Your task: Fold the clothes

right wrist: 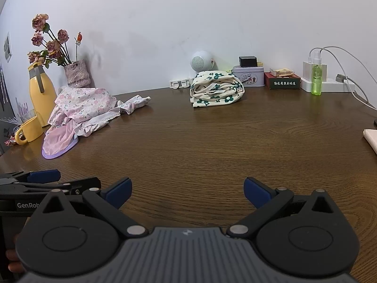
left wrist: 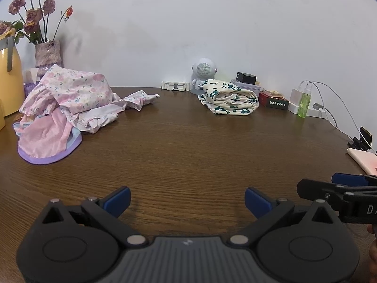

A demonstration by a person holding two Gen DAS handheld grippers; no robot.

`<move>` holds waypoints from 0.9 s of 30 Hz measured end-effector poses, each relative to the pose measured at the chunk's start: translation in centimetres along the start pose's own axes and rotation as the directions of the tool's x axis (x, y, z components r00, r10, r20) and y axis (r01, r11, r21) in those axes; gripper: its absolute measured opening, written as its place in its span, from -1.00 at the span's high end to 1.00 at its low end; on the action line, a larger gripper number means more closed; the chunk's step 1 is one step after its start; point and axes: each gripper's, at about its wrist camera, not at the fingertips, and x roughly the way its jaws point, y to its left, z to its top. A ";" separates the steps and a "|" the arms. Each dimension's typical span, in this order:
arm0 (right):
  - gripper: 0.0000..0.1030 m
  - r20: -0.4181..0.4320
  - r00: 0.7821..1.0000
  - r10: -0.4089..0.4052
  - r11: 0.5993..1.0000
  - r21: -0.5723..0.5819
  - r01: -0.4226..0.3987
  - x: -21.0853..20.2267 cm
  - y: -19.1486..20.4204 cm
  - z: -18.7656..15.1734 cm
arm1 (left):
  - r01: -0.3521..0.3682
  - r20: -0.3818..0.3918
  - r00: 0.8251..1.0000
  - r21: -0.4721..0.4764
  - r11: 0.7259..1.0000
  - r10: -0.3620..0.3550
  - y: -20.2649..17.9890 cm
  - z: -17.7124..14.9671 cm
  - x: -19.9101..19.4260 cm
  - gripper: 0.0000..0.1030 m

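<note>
Two tongs (left wrist: 187, 200) (right wrist: 187, 192) agape; one folded garment (right wrist: 216, 88); one pile (right wrist: 82, 110)

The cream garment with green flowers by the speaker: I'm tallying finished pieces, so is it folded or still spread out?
Folded. The cream flowered garment sits as a compact bundle with stacked layers showing at its edge, unlike the loose pink pile.

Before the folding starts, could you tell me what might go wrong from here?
1. The pink floral pile lies against the vase and beside the yellow jug; pulling cloth out could tip either.
2. The pile holds several tangled garments, so one grab may drag more than one.
3. Both the left gripper and the right gripper are open and empty.
</note>
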 end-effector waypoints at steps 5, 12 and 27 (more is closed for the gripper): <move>-1.00 -0.001 1.000 0.000 1.000 0.003 0.000 0.0 -0.2 0.0 | 0.000 -0.005 1.000 -0.003 1.000 0.000 0.0 0.0 0.1 -1.00; -1.00 -0.003 1.000 0.000 1.000 0.003 0.000 0.1 -0.2 0.0 | 0.001 -0.007 1.000 -0.003 1.000 -0.001 -0.2 -0.1 0.0 -1.00; -1.00 -0.006 1.000 0.001 1.000 0.004 -0.001 0.2 -0.2 -0.1 | 0.002 -0.012 1.000 -0.004 1.000 -0.002 -0.4 -0.2 0.0 -1.00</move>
